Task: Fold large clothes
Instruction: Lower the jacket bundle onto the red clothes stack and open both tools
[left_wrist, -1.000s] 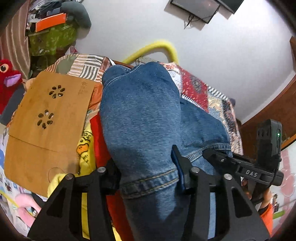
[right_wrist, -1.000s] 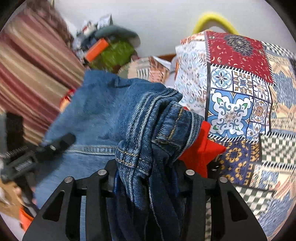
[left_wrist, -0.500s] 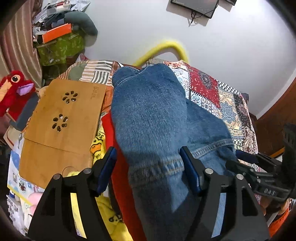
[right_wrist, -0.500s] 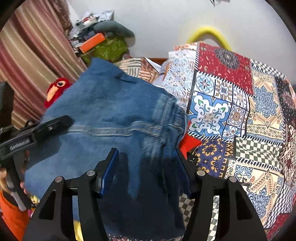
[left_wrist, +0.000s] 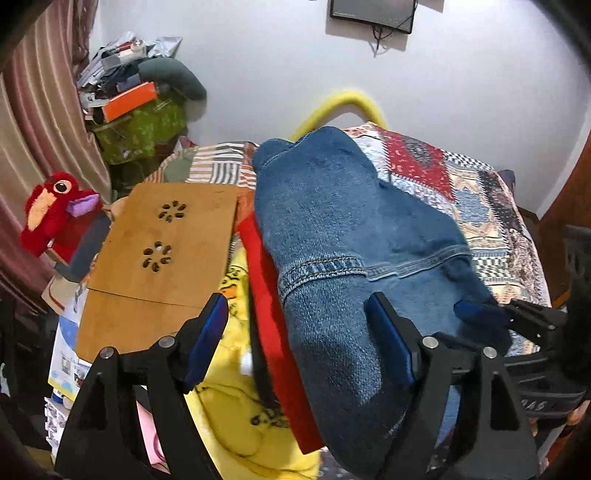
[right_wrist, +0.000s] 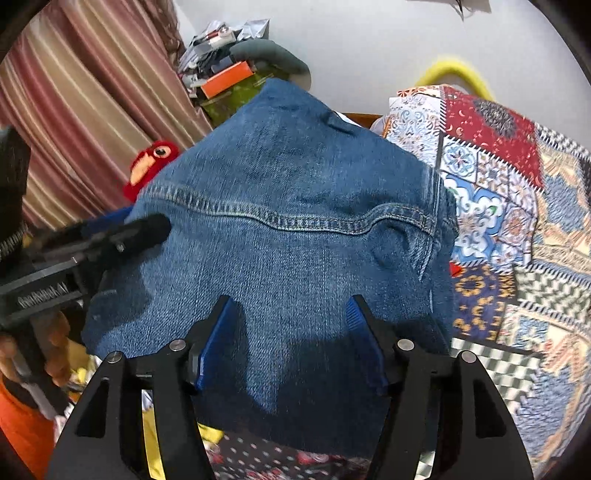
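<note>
Both grippers, left (left_wrist: 295, 347) and right (right_wrist: 291, 341), hover with jaws wide apart, gripping nothing; folded jeans (right_wrist: 295, 221) lie on a red garment (left_wrist: 266, 302) atop the bed (right_wrist: 517, 221).

The faded blue denim jeans (left_wrist: 332, 236) carry tan stitching. Under them lie a plain red garment (left_wrist: 271, 302) and a yellow garment with black print (left_wrist: 229, 373). The patchwork bedspread (right_wrist: 517, 206) mixes red, blue, cream and checked tiles. The striped curtain (right_wrist: 85, 92) is maroon and beige; the plush bird (left_wrist: 55, 212) is red.
</note>
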